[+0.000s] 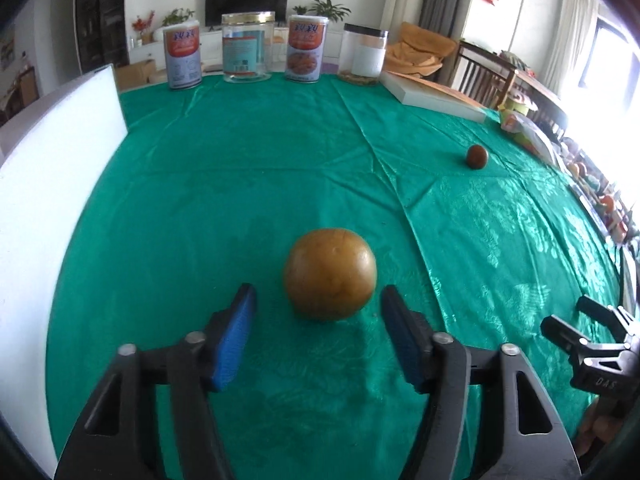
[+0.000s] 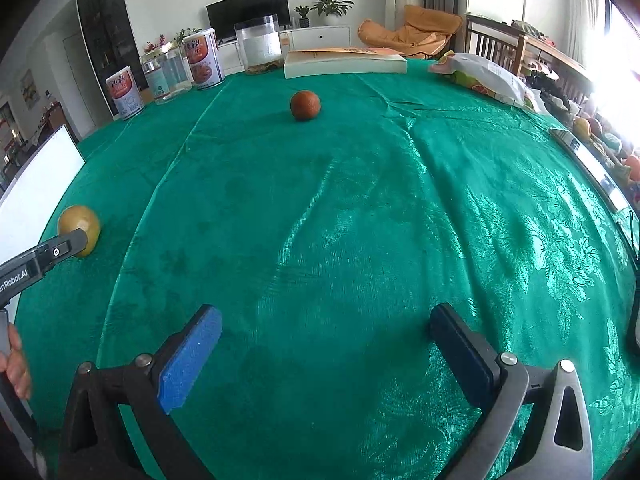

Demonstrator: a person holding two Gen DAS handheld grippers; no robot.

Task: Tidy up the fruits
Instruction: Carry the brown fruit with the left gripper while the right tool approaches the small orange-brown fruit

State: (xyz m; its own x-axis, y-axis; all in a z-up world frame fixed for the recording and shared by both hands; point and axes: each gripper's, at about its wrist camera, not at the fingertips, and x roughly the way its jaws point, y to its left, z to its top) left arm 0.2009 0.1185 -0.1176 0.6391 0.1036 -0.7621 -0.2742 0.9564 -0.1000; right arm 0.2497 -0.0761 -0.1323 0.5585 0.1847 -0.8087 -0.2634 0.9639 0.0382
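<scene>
We see a green cloth (image 1: 248, 168) with a glossy floral weave that shines paler where light strikes it. On it sits a yellow-brown fruit (image 1: 330, 274), mottled with faint darker specks, and a smaller fruit (image 2: 305, 105) of reddish brown. The left gripper (image 1: 318, 300) is black with bright blue pads (image 1: 234, 346); the right gripper (image 2: 326, 320) is black too, one pad blue, the other seen dark. A white board (image 1: 48, 184) stands at the edge. Two cans (image 1: 183, 58) wear white labels with red-orange bands. The book (image 2: 344, 64) is cream-white with an orange cover. The bag (image 2: 486, 76) is white with green and orange print.
</scene>
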